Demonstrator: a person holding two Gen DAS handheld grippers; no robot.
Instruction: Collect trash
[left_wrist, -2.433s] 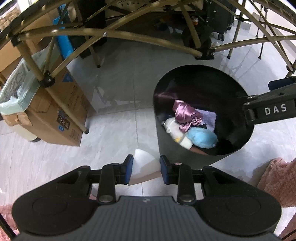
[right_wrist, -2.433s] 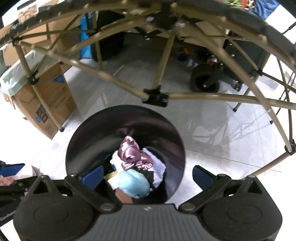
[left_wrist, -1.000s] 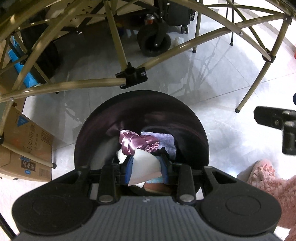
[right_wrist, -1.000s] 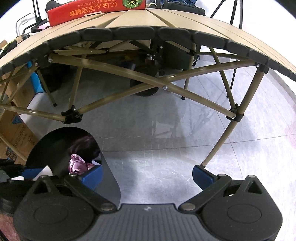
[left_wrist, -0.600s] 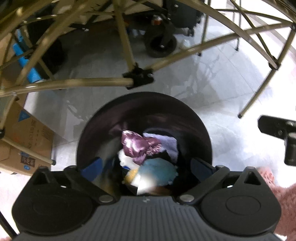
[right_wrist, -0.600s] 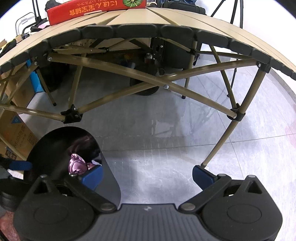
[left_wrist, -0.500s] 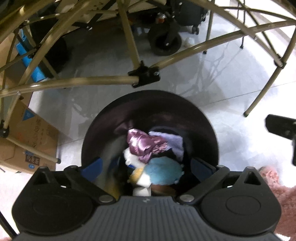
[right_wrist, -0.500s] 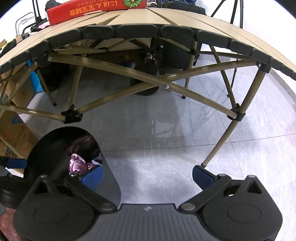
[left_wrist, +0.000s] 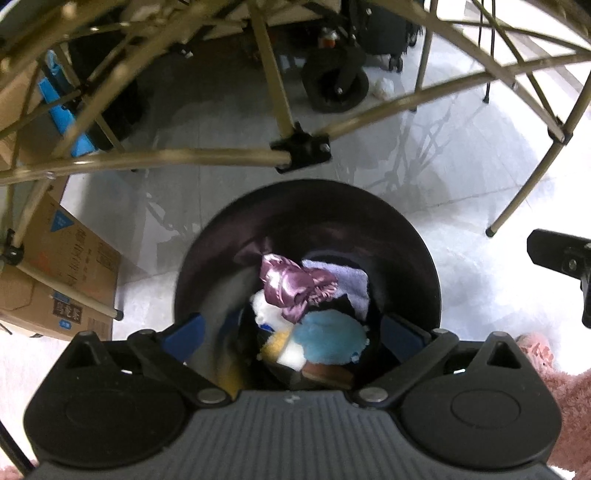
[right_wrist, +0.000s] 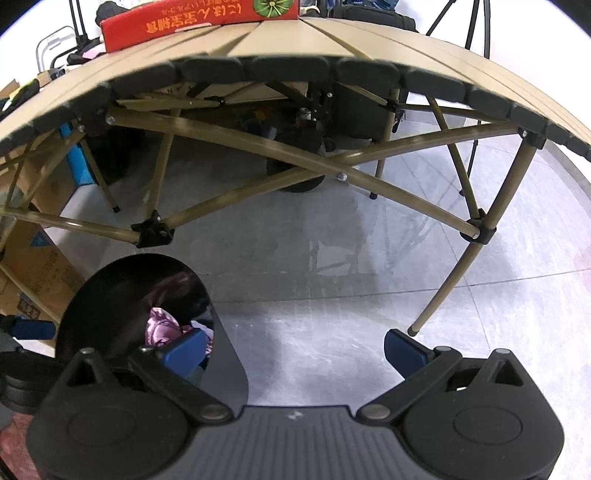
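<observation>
A black round bin (left_wrist: 306, 218) stands on the grey floor under a folding table. It holds a purple satin piece (left_wrist: 288, 282), a light blue fluffy thing (left_wrist: 330, 341), lavender cloth (left_wrist: 354, 286) and white and yellow bits. My left gripper (left_wrist: 291, 330) is open and empty right above the bin's mouth. My right gripper (right_wrist: 293, 349) is open and empty to the right of the bin (right_wrist: 107, 291), over bare floor. The white paper is not visible.
The tan table frame's bars (left_wrist: 184, 157) cross just above and behind the bin. Cardboard boxes (left_wrist: 70, 280) stand at the left. A black wheel (left_wrist: 332, 86) is behind. A pink fluffy slipper (left_wrist: 554, 376) is at the right. A red box (right_wrist: 199, 18) lies on the tabletop.
My left gripper carried a white paper over the bin, opened, and the paper dropped out of sight. My right gripper moved away from the bin to the right.
</observation>
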